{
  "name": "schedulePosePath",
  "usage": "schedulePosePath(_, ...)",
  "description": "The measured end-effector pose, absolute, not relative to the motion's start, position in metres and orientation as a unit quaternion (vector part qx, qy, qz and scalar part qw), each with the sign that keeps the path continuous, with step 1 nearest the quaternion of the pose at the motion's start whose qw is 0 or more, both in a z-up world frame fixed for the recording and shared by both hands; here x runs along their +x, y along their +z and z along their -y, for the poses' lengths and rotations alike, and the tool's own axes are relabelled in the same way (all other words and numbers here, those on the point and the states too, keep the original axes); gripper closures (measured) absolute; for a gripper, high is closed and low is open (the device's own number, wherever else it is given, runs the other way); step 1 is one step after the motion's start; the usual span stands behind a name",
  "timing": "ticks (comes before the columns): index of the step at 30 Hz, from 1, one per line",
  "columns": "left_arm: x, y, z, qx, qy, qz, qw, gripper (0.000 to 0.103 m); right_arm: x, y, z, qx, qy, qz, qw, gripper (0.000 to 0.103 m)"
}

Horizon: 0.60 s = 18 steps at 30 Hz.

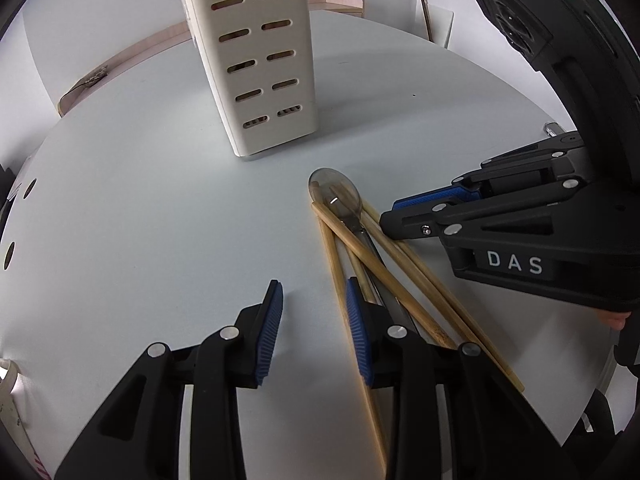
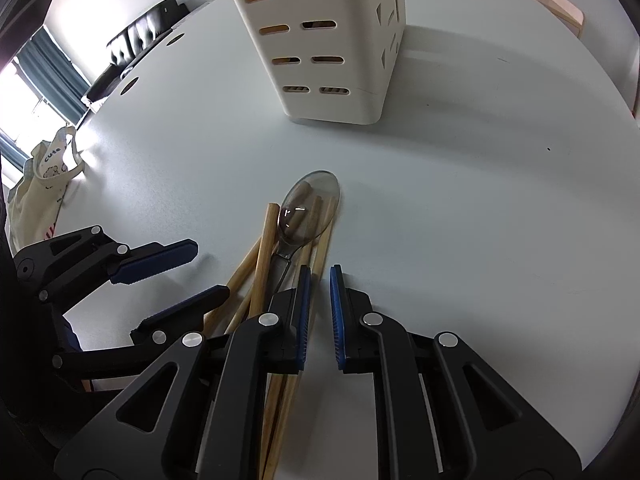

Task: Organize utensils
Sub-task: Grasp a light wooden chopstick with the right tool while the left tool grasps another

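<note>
A metal spoon (image 1: 335, 196) (image 2: 308, 208) lies on the white table on top of several wooden chopsticks (image 1: 384, 276) (image 2: 264, 248). A cream slotted utensil holder (image 1: 260, 60) (image 2: 328, 36) stands upright behind them. My left gripper (image 1: 314, 332) is open and empty; its right finger rests over the chopsticks. It also shows in the right wrist view (image 2: 192, 276). My right gripper (image 2: 319, 316) is open a narrow gap, empty, with its left finger over the chopsticks. It shows in the left wrist view (image 1: 396, 214) just right of the spoon.
The round white table (image 1: 160, 200) has holes near its left edge. A black sofa (image 2: 140, 36) and a cloth tote bag (image 2: 44, 176) sit beyond the table's left side. A wooden edge (image 1: 120, 60) runs behind the holder.
</note>
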<state>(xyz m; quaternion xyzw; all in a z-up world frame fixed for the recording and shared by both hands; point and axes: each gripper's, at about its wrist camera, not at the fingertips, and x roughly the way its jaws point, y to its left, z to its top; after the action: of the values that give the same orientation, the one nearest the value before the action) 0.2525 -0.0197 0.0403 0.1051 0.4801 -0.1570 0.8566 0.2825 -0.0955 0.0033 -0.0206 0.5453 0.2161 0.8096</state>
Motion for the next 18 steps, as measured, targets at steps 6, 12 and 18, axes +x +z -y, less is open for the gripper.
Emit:
schedulePosePath(6,0.259,0.039,0.029,0.109,-0.161,-0.481,0.855,0.071,0.284,0.003,0.094,-0.027,0.215,-0.548,0.808,0.094)
schedulePosePath(12,0.267,0.039,0.038,0.118,-0.156,-0.49,0.849,0.079,0.285,0.003,0.094,-0.028,0.209,-0.549,0.809,0.095)
schedulePosePath(18,0.274,0.044,0.045,0.126,-0.155,-0.504,0.841,0.079,0.287,0.003,0.102,-0.029,0.2,-0.552,0.809,0.097)
